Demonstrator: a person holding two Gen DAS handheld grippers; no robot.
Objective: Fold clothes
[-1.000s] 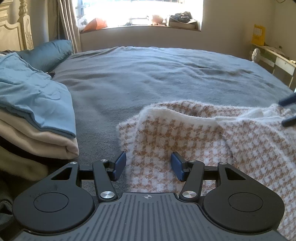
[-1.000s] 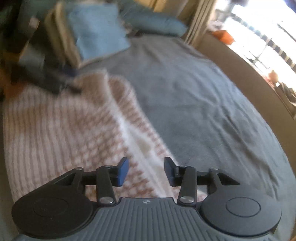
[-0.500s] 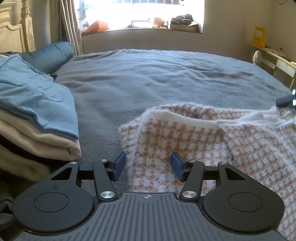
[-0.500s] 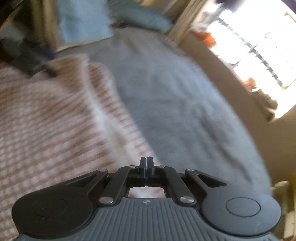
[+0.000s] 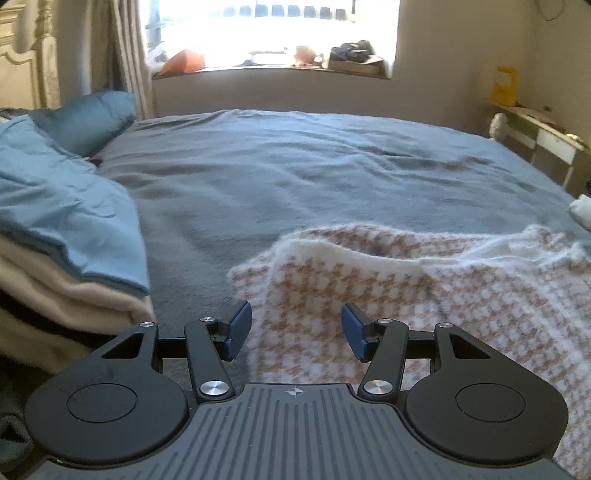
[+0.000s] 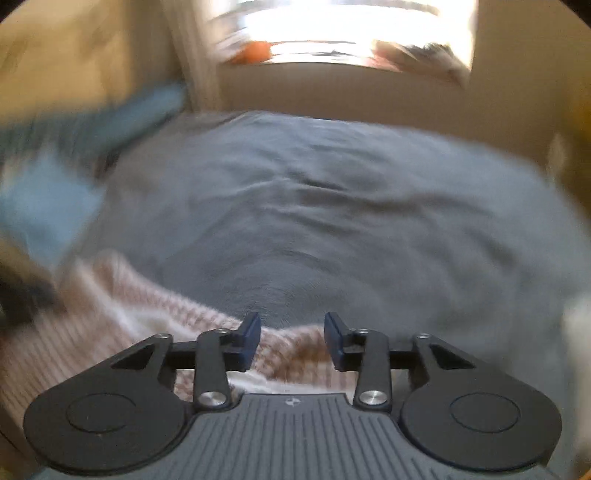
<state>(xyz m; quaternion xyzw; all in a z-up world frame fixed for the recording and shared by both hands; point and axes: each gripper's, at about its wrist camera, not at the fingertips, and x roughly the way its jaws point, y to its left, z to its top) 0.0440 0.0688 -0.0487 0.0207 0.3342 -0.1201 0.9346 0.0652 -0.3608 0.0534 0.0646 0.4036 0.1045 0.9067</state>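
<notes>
Left wrist view looked out over a grey-blue bedspread [image 5: 295, 177] toward a bright window [image 5: 273, 33]; the left gripper [image 5: 295, 330] hung over the near corner of a brown-and-white houndstooth sweater [image 5: 424, 295], its blue pads [image 5: 238, 328] standing apart with nothing pressed between them. That sweater lay spread on the bed at lower right, a white-edged fold running across its upper part; its left corner showed between the pads, though from above only — no pad could be seen touching it. At the left edge sat a stack of folded clothes [image 5: 66, 266], a light blue piece on top and cream ones beneath, with a teal pillow [image 5: 85, 125] behind it near the curtain [image 5: 125, 59]. A small desk [image 5: 546, 136] with a yellow item [image 5: 504, 85] stood against the far right wall.

Right wrist view was smeared by motion; the right gripper [image 6: 291, 338] had just been opening, and its jaws stood apart with no cloth caught between the pads [image 6: 249, 338]. Below and behind them lay the sweater [image 6: 110, 314], bunched at lower left and reaching under the fingers; the bedspread [image 6: 332, 206] filled the middle of the frame. Blurred blue shapes at the left were the pile and pillow — too soft to separate.
</notes>
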